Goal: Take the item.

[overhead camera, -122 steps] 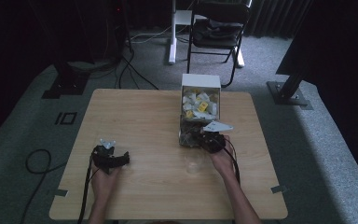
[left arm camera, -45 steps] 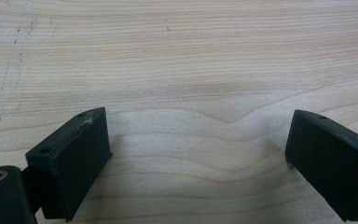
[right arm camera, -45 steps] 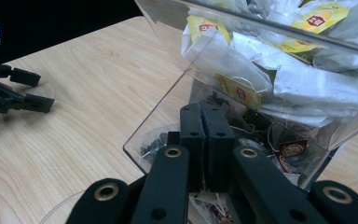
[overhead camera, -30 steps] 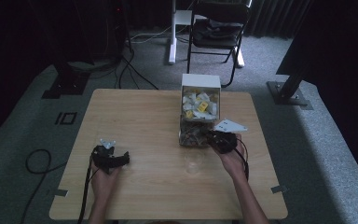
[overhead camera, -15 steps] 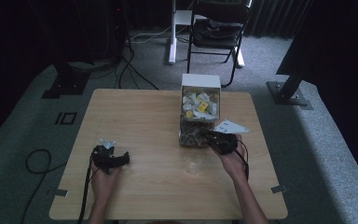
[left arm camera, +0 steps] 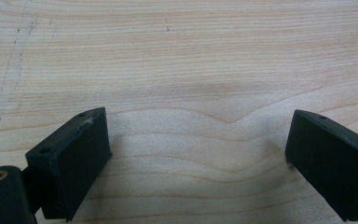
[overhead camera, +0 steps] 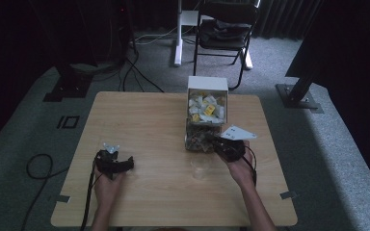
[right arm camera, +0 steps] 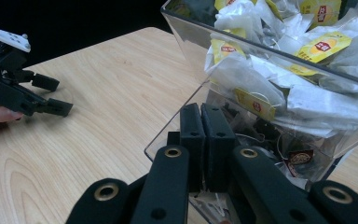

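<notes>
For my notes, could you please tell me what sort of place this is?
Probably a lab or studio set up for recording: a lone wooden table on grey carpet, cables on the floor, and a folding chair against dark curtains.

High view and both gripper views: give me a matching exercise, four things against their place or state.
1 left gripper
2 right gripper
3 clear cup
4 tea bags

a jaws shut, at the clear box's near end
b piled in the clear box
c jaws apart over bare table
d standing on the table between the two hands

Pairs: 1-c, 2-a, 3-d, 4-b
</notes>
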`<state>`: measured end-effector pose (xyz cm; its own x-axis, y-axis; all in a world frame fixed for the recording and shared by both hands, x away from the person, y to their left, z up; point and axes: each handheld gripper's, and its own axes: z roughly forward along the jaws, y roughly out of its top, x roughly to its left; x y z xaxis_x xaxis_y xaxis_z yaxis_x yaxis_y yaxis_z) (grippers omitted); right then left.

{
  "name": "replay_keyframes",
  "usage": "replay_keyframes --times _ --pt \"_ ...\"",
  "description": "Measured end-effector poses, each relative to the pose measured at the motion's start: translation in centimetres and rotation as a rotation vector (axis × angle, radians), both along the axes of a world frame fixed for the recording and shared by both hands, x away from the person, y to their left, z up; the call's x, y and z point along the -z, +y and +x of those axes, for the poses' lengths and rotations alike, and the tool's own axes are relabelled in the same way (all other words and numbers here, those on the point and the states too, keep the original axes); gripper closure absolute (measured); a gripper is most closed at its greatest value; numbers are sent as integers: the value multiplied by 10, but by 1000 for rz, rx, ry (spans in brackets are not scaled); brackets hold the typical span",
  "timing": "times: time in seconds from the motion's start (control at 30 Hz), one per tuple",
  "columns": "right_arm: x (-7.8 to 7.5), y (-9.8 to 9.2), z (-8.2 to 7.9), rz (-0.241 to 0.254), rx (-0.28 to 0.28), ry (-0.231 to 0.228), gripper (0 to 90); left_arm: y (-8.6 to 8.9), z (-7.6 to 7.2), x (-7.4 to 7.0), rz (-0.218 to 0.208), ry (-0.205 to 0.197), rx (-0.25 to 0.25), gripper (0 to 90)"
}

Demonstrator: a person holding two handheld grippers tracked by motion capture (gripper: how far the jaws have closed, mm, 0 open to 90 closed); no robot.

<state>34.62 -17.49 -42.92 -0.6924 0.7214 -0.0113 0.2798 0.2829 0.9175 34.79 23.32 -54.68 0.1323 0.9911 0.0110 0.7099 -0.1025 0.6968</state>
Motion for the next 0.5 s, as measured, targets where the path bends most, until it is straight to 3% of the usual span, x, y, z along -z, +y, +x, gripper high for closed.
replay_keyframes --times 0.5 --pt "1 5 -8 4 -16 -9 885 0 0 0 0 0 0 70"
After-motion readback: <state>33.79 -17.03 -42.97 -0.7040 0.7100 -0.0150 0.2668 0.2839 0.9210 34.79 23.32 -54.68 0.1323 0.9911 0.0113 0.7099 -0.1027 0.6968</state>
